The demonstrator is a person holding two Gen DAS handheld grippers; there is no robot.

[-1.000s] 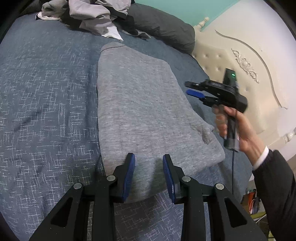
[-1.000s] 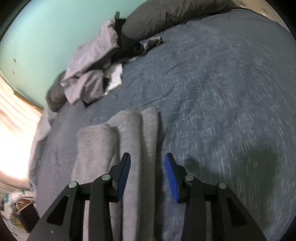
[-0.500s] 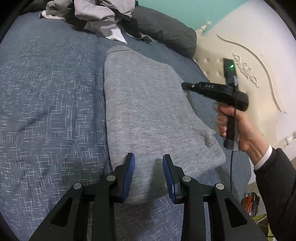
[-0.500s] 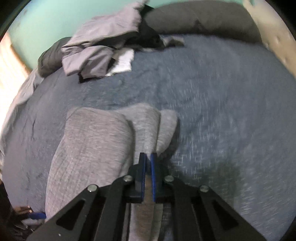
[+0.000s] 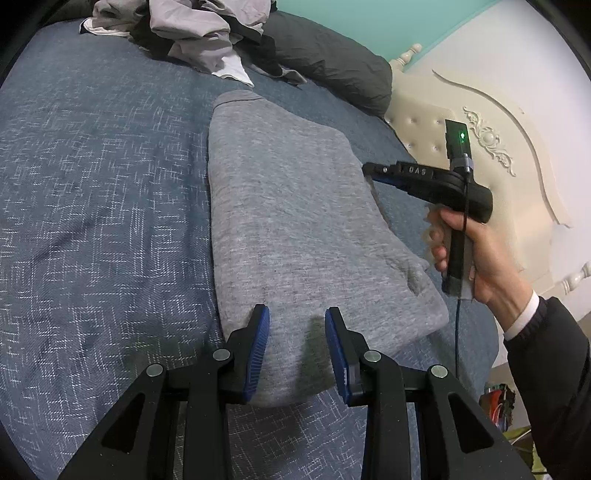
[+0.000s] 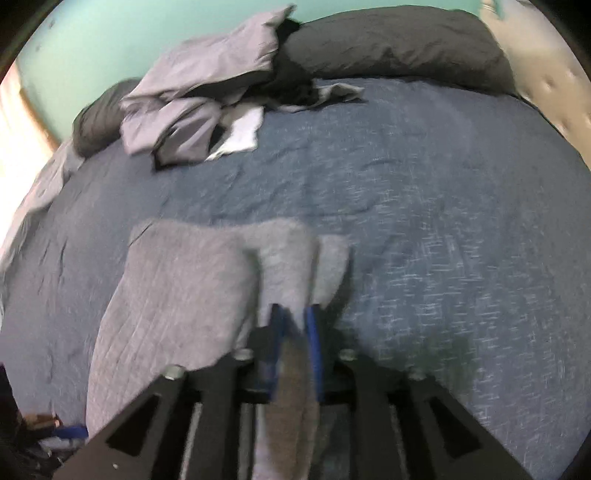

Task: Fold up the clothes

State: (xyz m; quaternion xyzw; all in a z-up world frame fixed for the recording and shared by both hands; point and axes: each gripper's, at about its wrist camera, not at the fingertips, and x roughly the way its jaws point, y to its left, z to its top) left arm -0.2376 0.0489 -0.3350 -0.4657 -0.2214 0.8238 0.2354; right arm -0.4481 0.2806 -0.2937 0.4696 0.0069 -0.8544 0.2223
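Right-wrist view: motion-blurred throughout; the right gripper (image 6: 295, 325) fingertips are smeared, so contact with the grey garment (image 6: 177, 295) cannot be told. Left-wrist view: the person's sleeve (image 5: 554, 369) is cut off at the right edge; the clothes pile (image 5: 192, 29) by the far edge.

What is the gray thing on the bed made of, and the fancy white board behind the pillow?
The gray garment looks like soft heathered knit, probably cotton jersey: matte, flecked, with rounded folds. The headboard seems to be glossy cream-painted wood or moulding with carved scrolls, plus a buttoned padded panel, perhaps faux leather.
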